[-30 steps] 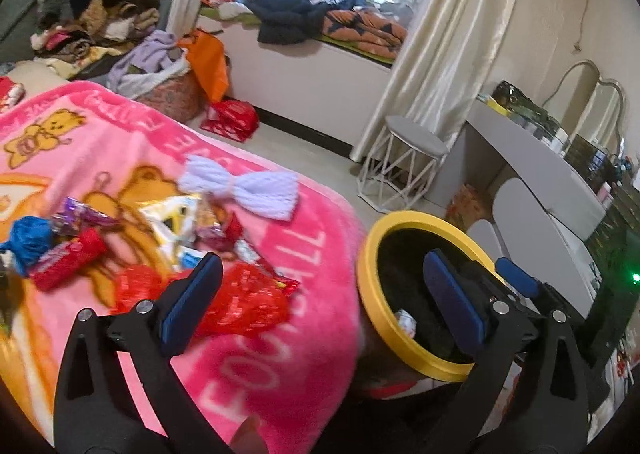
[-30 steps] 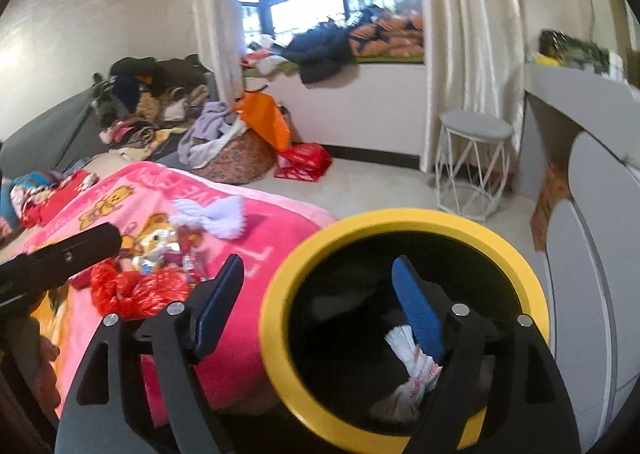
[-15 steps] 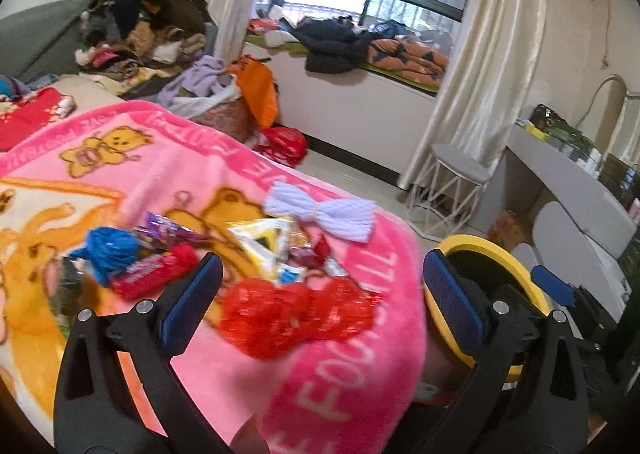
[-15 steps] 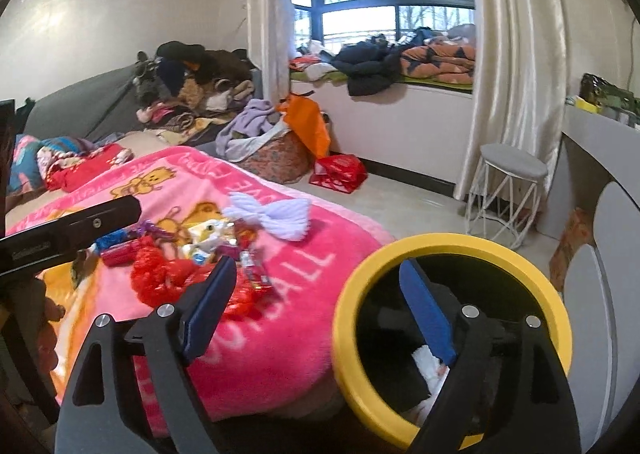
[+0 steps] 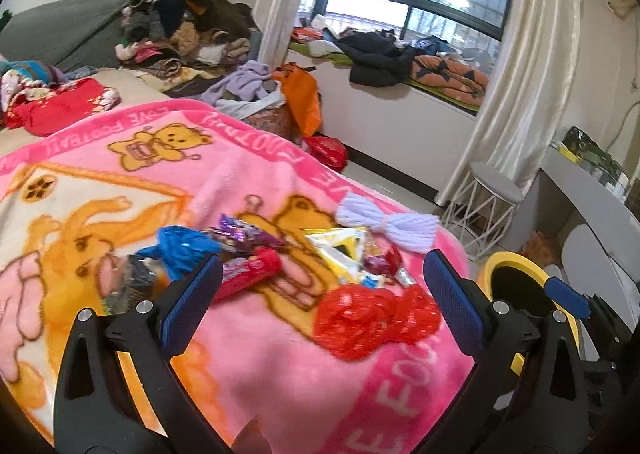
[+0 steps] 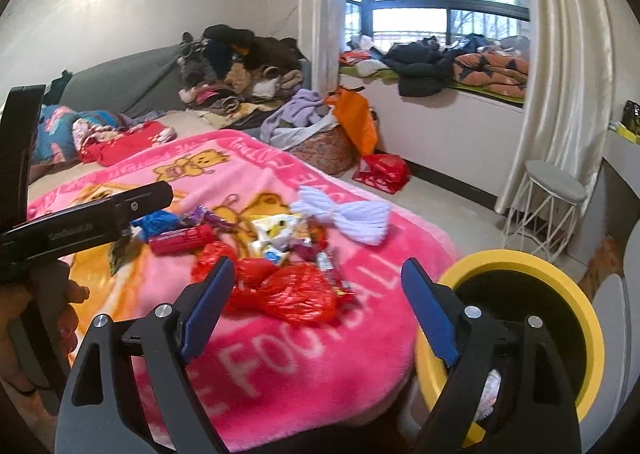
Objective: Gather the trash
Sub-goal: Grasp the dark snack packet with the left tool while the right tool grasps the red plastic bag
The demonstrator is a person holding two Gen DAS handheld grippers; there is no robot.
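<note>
trash is lying in a loose heap on the pink blanket (image 5: 248,366), toward its right edge: a crumpled red plastic bag (image 5: 372,320) nearest, a yellow-and-white wrapper (image 5: 340,254) behind it, a red tube-shaped packet (image 5: 248,272) to the left, a purple wrapper (image 5: 240,232) beyond that and a blue plastic bag (image 5: 182,250) at the far left of the heap. a white knitted bow (image 5: 388,224) is sitting on the blanket at the far right of the pile, apart from the wrappers.

the left gripper (image 5: 322,294) is hanging over the blanket with its blue-padded jaws spread wide and nothing between them, the red bag lying below the gap. the right gripper (image 6: 318,308) is likewise gaping and empty, held over the blanket's right edge.

the yellow-rimmed bin (image 6: 584,278) is standing on the floor just right of the bed, black inside. something white and crumpled (image 6: 490,394) is sitting low in it, possibly a wrapper, though the right gripper's finger is covering most of it. a woven basket (image 6: 328,148) at the far side of the bed is holding purple and grey clothes.
</note>
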